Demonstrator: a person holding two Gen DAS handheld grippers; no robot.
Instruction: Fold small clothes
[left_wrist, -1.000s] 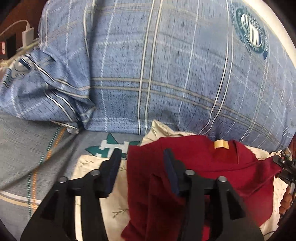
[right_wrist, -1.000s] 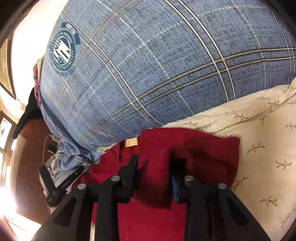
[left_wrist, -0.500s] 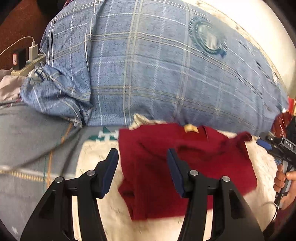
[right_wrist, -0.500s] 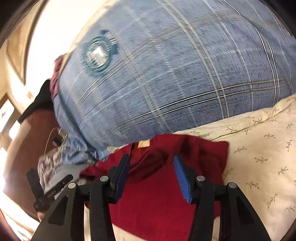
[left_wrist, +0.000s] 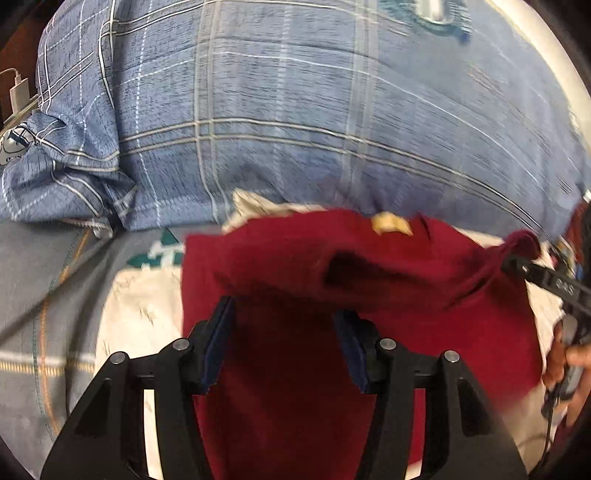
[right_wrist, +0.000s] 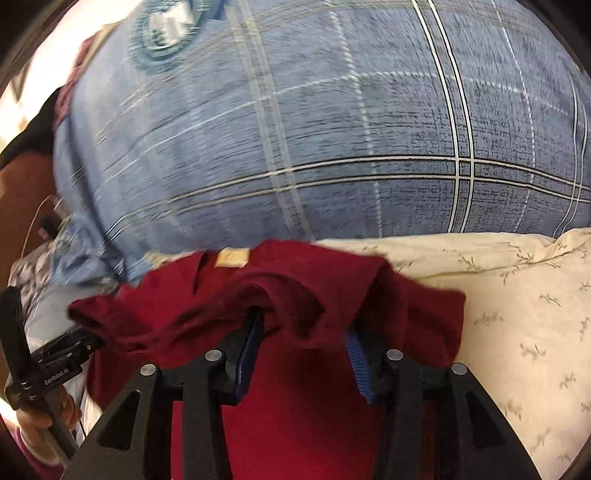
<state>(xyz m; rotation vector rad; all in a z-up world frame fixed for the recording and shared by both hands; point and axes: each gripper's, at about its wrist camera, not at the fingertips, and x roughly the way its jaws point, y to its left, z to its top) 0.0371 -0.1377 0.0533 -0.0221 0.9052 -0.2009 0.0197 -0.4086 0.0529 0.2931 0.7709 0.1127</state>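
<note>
folding this red top (left_wrist: 369, 295): soft, floppy knit, so grab hems. both grippers' jaws look apart, right gripper (right_wrist: 303, 343) just narrowed slightly, nothing clamped.

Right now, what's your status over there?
Left tongs apart over red shirt. Right tongs just closing slightly, shirt fold draped across their tips, grip unclear. Blue plaid pillow close behind.

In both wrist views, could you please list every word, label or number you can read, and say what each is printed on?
"GenRobot.AI": on the left gripper, seen from the right wrist.
Lettering on the right gripper: blurred, unreadable.
Round emblem on the blue plaid pillow: blurred.
Tan neck label on the red garment: no legible text.
</note>
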